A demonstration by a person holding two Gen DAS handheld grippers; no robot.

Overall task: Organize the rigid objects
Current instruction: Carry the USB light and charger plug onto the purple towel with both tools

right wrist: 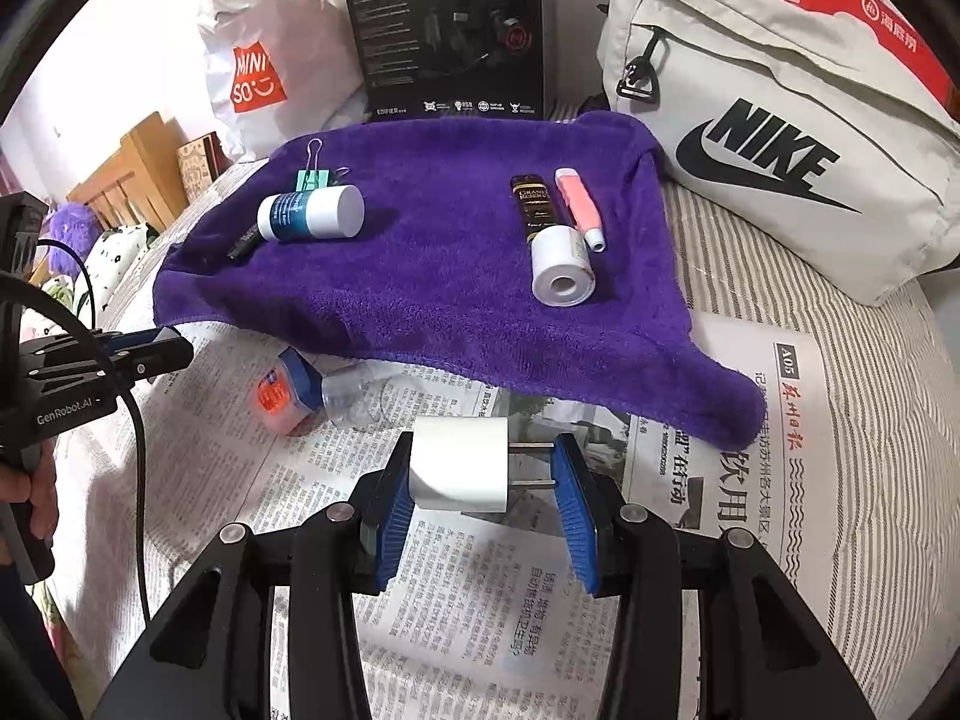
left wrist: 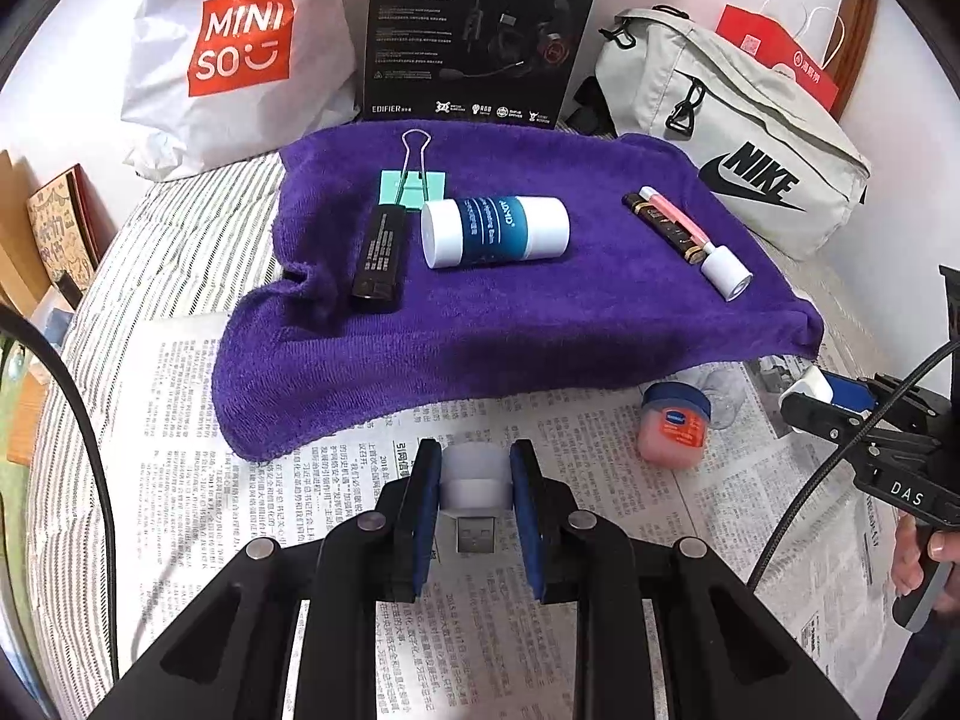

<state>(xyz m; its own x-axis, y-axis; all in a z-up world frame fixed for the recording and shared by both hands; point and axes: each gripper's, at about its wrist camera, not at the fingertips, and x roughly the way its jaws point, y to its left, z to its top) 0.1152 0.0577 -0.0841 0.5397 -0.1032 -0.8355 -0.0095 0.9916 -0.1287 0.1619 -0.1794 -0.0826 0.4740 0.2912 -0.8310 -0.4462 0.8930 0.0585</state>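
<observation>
1. The left gripper (left wrist: 474,480) was clenched on a white USB plug (left wrist: 473,483), low over the newspaper (left wrist: 336,480) at 6 o'clock of the purple towel (left wrist: 510,312).
2. The right gripper (right wrist: 483,480) grasped a white charger (right wrist: 459,462), its prongs against the right pad.
3. On the towel lay a blue-and-white bottle (left wrist: 495,231), a black tube (left wrist: 379,258), a binder clip (left wrist: 413,180) and a pink pen (left wrist: 678,222).
4. An orange jar (left wrist: 672,426) sat on the newspaper at the towel's 5 o'clock.
</observation>
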